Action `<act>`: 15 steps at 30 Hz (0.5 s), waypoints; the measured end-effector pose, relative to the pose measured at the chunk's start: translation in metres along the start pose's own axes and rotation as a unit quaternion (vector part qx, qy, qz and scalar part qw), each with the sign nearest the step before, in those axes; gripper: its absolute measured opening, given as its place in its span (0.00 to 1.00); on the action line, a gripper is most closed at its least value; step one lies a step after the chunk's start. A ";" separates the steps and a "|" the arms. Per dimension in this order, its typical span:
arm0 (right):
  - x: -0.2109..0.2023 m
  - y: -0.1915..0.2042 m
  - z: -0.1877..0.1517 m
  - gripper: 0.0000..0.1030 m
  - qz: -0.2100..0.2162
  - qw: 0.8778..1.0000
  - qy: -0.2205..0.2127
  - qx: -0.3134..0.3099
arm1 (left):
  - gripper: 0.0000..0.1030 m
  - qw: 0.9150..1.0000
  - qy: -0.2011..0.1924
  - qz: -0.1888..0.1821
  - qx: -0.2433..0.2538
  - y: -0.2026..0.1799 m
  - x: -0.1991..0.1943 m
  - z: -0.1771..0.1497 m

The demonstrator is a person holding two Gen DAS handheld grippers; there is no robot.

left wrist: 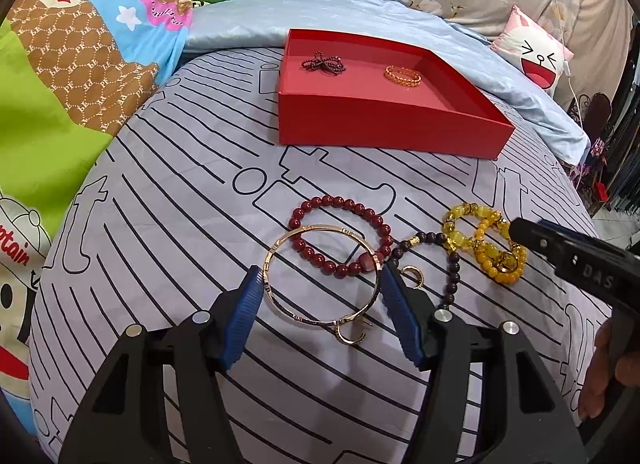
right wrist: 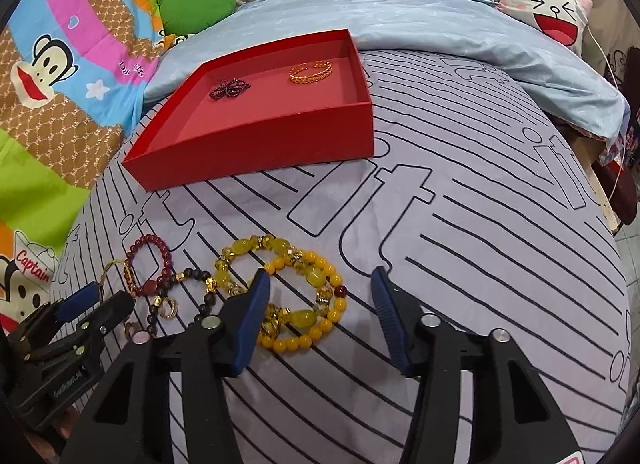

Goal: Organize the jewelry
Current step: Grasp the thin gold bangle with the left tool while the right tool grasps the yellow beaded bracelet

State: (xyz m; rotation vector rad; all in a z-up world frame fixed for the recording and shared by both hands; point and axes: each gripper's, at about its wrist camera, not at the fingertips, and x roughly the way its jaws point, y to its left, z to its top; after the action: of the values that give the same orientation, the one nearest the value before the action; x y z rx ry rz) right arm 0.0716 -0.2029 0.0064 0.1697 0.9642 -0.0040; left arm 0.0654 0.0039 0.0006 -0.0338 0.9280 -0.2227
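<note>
1. The left gripper [left wrist: 322, 276] is open wide, its fingers on either side of the gold bangle [left wrist: 320, 274], gripping nothing.
2. The right gripper [right wrist: 320, 284] is open and empty, its left finger over the yellow beads [right wrist: 300, 296].
3. Everything lies on a striped grey sheet [right wrist: 480, 244].
4. Beyond the bangle stands the red tray [left wrist: 384, 128], holding a ring [left wrist: 403, 76] and a bow [left wrist: 323, 63].
5. Behind the tray lies a blue quilt [left wrist: 240, 24].

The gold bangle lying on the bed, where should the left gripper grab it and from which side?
Grip the gold bangle across its thin rim at the near edge, coming down from above. It lies flat on the sheet, and its far arc overlaps the red bead bracelet, so the near side is freer. The left gripper already straddles it, open.
</note>
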 end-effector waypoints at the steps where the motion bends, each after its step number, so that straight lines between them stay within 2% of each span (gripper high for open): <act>1: 0.001 0.001 0.001 0.35 0.002 1.000 0.001 -0.003 | 0.56 1.000 0.001 0.000 0.000 0.000 0.001 0.000; 4: 0.008 0.005 0.003 0.24 0.007 1.000 0.005 -0.011 | 0.56 1.000 0.004 -0.001 -0.001 0.000 0.002 0.000; 9: 0.013 0.009 0.005 0.21 0.009 1.000 0.007 -0.019 | 0.56 1.000 0.007 -0.003 -0.001 0.000 0.004 -0.001; 11: 0.016 0.010 0.006 0.15 0.012 1.000 0.010 -0.022 | 0.56 1.000 0.009 -0.004 -0.002 0.000 0.005 -0.001; 13: 0.017 0.009 0.005 0.13 0.014 1.000 0.013 -0.020 | 0.56 1.000 0.011 -0.004 -0.003 0.000 0.006 -0.001; 14: 0.017 0.009 0.005 0.13 0.015 1.000 0.013 -0.020 | 0.50 1.000 0.011 -0.004 -0.003 0.001 0.007 -0.001; 15: 0.018 0.009 0.005 0.13 0.014 1.000 0.013 -0.021 | 0.49 1.000 0.012 -0.006 -0.003 0.001 0.007 -0.002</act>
State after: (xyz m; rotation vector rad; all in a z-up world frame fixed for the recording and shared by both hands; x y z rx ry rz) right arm 0.0862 -0.1935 -0.0040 0.1459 0.9872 0.0445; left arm 0.0685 0.0030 -0.0063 -0.0421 0.9523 -0.2330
